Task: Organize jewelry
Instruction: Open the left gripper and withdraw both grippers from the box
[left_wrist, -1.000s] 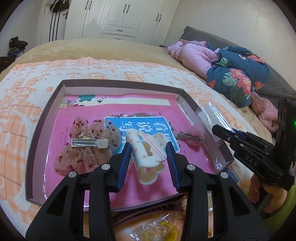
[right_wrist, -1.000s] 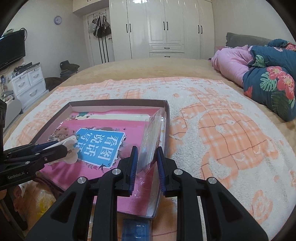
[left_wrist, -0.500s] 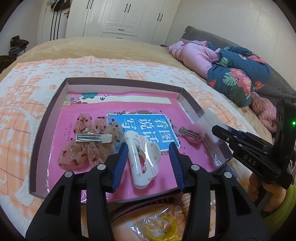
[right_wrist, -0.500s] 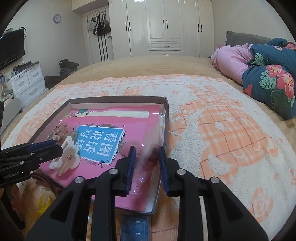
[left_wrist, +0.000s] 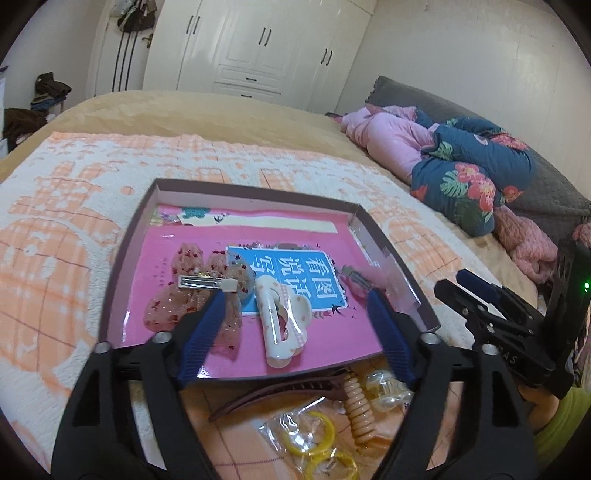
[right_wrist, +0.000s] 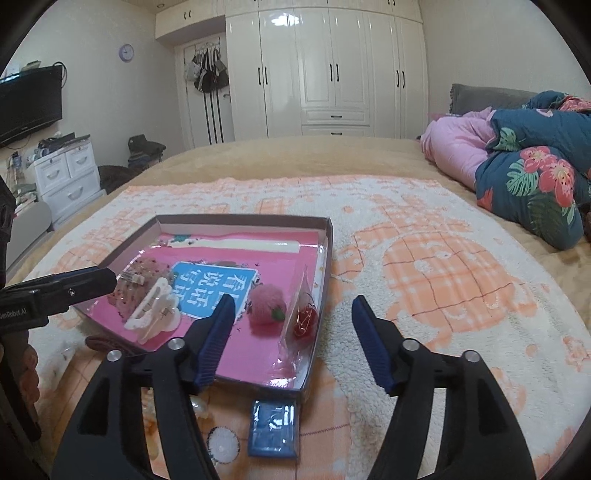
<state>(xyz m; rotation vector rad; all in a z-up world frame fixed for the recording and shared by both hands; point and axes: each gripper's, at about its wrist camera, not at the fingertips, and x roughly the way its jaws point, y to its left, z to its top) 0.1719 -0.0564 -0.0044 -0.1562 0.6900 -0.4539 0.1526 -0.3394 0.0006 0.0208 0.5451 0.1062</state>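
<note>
A shallow brown box (left_wrist: 136, 229) (right_wrist: 327, 236) with a pink lining lies on the bed. In it lie a white claw hair clip (left_wrist: 279, 325) (right_wrist: 155, 314), a sheer pink bow clip (left_wrist: 192, 291), a fluffy pink pom clip (right_wrist: 266, 304) and a clear bag with red jewelry (right_wrist: 304, 317) leaning on the right wall. My left gripper (left_wrist: 295, 314) is open above the claw clip and holds nothing. My right gripper (right_wrist: 291, 321) is open, empty, just in front of the clear bag.
In front of the box lie a brown hair clip (left_wrist: 280, 393), a coiled beige hair tie (left_wrist: 358, 404), a bag of yellow rings (left_wrist: 314, 443) and a small blue packet (right_wrist: 273, 428). Folded quilts (right_wrist: 535, 173) lie at the right of the bed.
My left gripper opened and let the claw clip down into the box. My right gripper opened and released the clear bag against the box's right wall. Both pulled back a little.
</note>
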